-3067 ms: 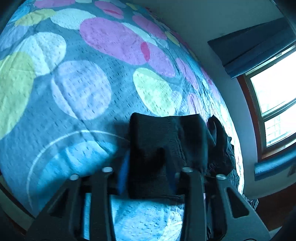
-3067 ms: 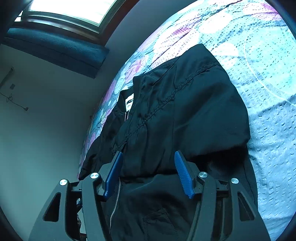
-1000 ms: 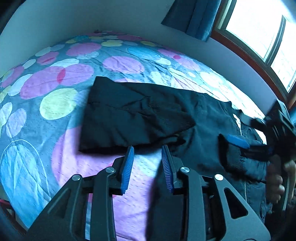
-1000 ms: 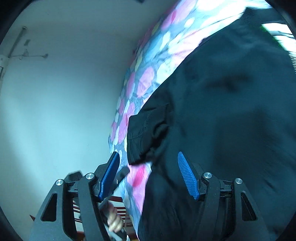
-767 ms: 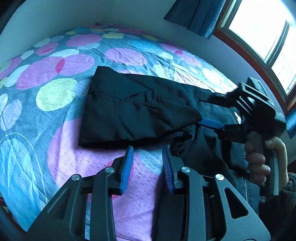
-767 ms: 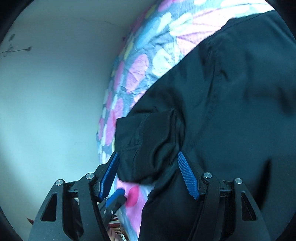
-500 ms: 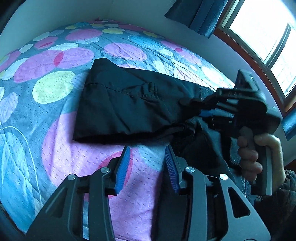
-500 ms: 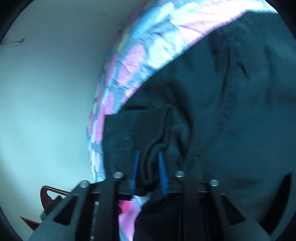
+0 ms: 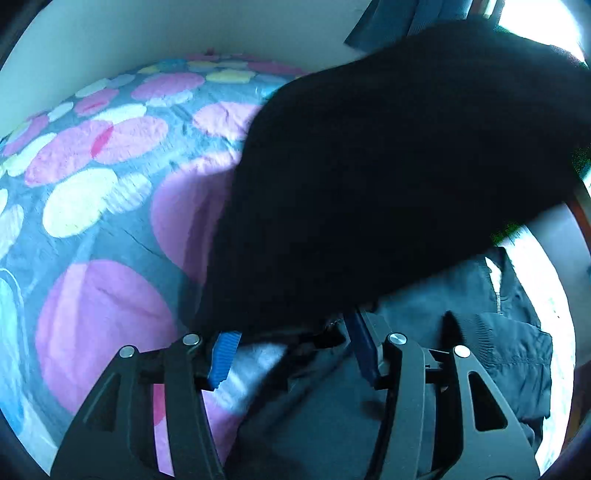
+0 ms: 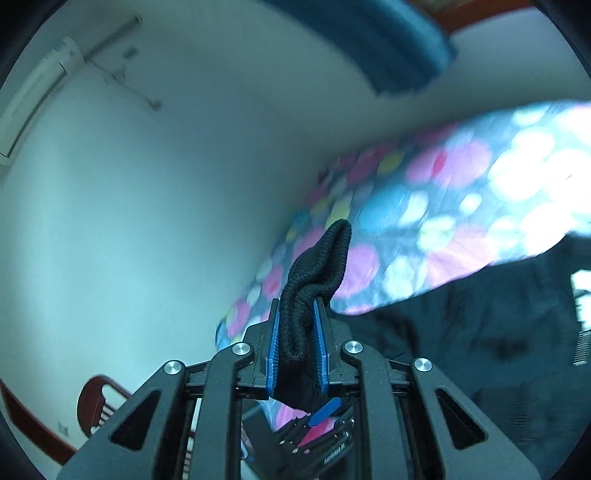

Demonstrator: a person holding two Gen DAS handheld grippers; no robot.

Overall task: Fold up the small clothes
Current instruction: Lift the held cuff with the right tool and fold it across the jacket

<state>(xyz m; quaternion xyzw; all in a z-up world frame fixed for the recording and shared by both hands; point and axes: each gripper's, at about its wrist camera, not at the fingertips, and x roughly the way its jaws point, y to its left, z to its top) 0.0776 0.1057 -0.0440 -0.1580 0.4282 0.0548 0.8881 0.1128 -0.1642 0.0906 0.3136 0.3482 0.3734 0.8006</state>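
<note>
A black zip jacket (image 9: 480, 354) lies on the spotted bedspread (image 9: 103, 184). One sleeve (image 9: 388, 166) is lifted off it and hangs dark across the upper right of the left wrist view. My right gripper (image 10: 297, 347) is shut on that sleeve's ribbed cuff (image 10: 321, 258), held high above the bed, with the jacket body (image 10: 480, 332) below to the right. My left gripper (image 9: 291, 350) is low at the jacket's near edge. Its jaws are opening, a fold of the dark hem lies between the blue pads (image 9: 223, 354), and they do not press on it.
The bedspread (image 10: 443, 192) stretches away to a pale wall (image 10: 147, 203). A blue curtain (image 10: 388, 44) hangs at the top and a red chair (image 10: 99, 402) stands low on the left. A bright window (image 9: 535, 22) lies behind the raised sleeve.
My right gripper has risen with the cuff pinched in it, pulling the sleeve up over the left view. My left gripper's jaws stand wider and closer to the jacket's edge.
</note>
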